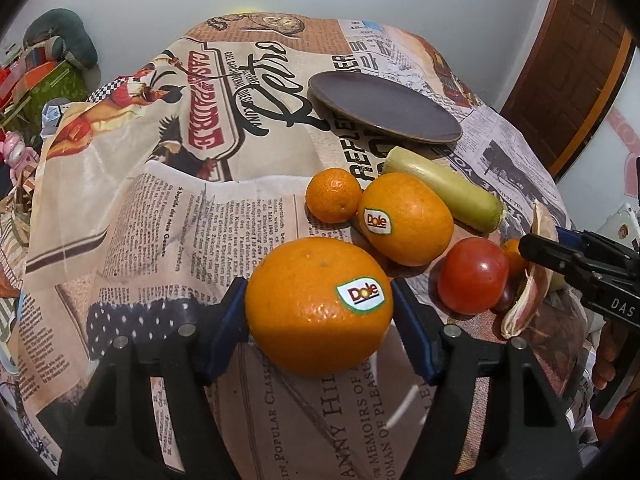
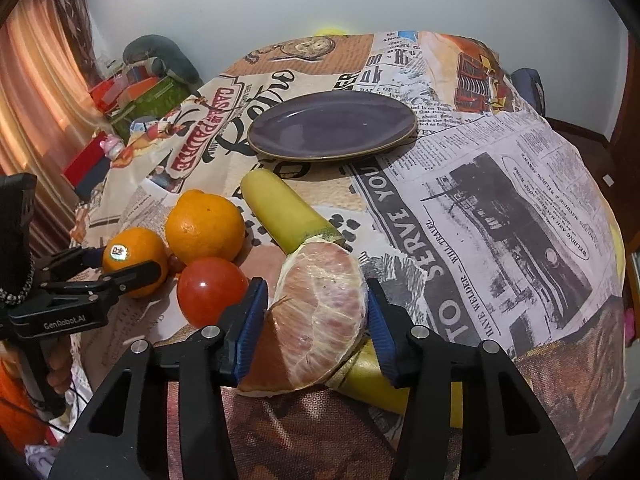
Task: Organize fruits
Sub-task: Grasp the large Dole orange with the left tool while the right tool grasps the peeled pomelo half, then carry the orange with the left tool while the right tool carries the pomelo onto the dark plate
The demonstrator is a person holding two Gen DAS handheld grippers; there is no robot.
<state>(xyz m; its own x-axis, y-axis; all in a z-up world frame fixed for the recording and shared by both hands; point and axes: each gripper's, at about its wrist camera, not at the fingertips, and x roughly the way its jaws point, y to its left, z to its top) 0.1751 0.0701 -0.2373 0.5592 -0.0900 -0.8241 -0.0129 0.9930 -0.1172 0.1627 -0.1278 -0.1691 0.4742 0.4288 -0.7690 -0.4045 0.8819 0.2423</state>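
Note:
My left gripper (image 1: 318, 312) is shut on a large Dole orange (image 1: 316, 306); the gripper shows in the right wrist view (image 2: 116, 268) too. My right gripper (image 2: 316, 320) is shut on a peeled grapefruit piece (image 2: 320, 316), which also shows in the left wrist view (image 1: 528, 296). On the cloth lie a second Dole orange (image 1: 406, 218), a small mandarin (image 1: 334, 196), a red tomato (image 1: 472, 276) and a pale green-yellow long fruit (image 1: 444, 188). A dark purple plate (image 1: 384, 106) stands empty behind them; it shows in the right wrist view (image 2: 332, 126) too.
A newspaper-print cloth (image 1: 200, 220) covers the round table. A yellow fruit (image 2: 376, 384) lies under the grapefruit piece. Boxes and clutter (image 1: 36, 80) stand beyond the left edge. A wooden door (image 1: 572, 80) is at the right.

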